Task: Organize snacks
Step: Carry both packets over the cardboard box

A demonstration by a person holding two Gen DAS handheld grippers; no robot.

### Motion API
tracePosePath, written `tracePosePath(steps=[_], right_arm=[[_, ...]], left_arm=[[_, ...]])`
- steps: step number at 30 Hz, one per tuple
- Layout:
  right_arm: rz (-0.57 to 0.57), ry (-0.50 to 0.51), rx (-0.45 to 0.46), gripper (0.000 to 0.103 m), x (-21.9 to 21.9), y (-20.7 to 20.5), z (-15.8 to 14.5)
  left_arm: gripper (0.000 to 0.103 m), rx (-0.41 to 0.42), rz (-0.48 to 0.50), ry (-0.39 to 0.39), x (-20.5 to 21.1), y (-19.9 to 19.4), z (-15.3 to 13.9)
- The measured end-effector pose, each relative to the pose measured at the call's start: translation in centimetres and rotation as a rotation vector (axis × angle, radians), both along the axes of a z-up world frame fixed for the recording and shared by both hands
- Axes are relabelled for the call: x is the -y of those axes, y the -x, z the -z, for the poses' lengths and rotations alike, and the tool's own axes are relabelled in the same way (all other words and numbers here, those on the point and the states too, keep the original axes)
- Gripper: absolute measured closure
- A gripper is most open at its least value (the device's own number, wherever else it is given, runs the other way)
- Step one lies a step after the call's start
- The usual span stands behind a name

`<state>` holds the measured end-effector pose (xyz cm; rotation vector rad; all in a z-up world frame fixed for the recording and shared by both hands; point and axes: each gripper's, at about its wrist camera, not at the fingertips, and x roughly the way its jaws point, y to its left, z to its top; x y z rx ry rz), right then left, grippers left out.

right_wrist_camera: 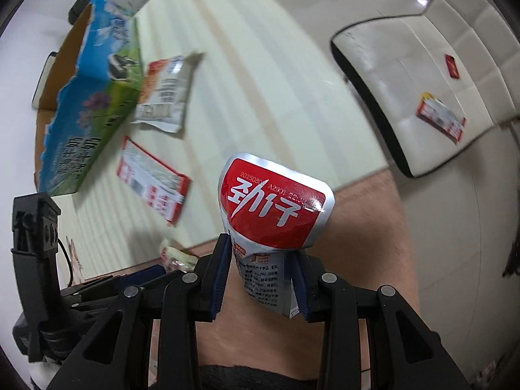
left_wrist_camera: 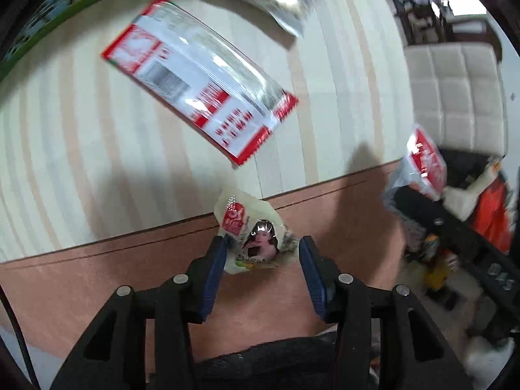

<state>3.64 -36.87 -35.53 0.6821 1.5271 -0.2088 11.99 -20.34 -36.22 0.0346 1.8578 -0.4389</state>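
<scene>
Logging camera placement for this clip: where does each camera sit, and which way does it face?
Left wrist view: sits on the left gripper, facing steeply down at the striped cream table; jaws stand apart around a small white snack packet, which touches the left finger only; a bare knee is below.
Right wrist view: sits on the right gripper, facing down at the table edge; jaws clamp a red-and-silver foil pouch.
Shared: table, flat red-and-white snack pack, white padded chair, each other's gripper.
</scene>
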Motion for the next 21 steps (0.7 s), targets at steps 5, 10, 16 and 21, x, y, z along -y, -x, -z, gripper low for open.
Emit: tracePosePath(steps=[5, 10, 16, 21], right_arm=[[0.011, 0.0, 0.005, 0.065, 0.5, 1.2, 0.0], [0.011, -0.004, 0.019, 0.075, 0.2, 0.9, -0.4], [-0.016, -0.01, 0.03, 0.077, -0.5, 0.6, -0.3], [0.053, -0.069, -0.021, 0.075, 0.3, 0.9, 1.9]], left_arm=[[0.05, 0.022, 0.046, -0.054, 1.5, 0.8, 0.9], [0.055, 0.08, 0.091, -0.072, 2.8, 1.6, 0.2], [0.057, 0.079, 0.059, -0.066, 2.6, 2.7, -0.1], [0.056, 0.071, 0.036, -0.063, 1.4, 2.3, 0.7]])
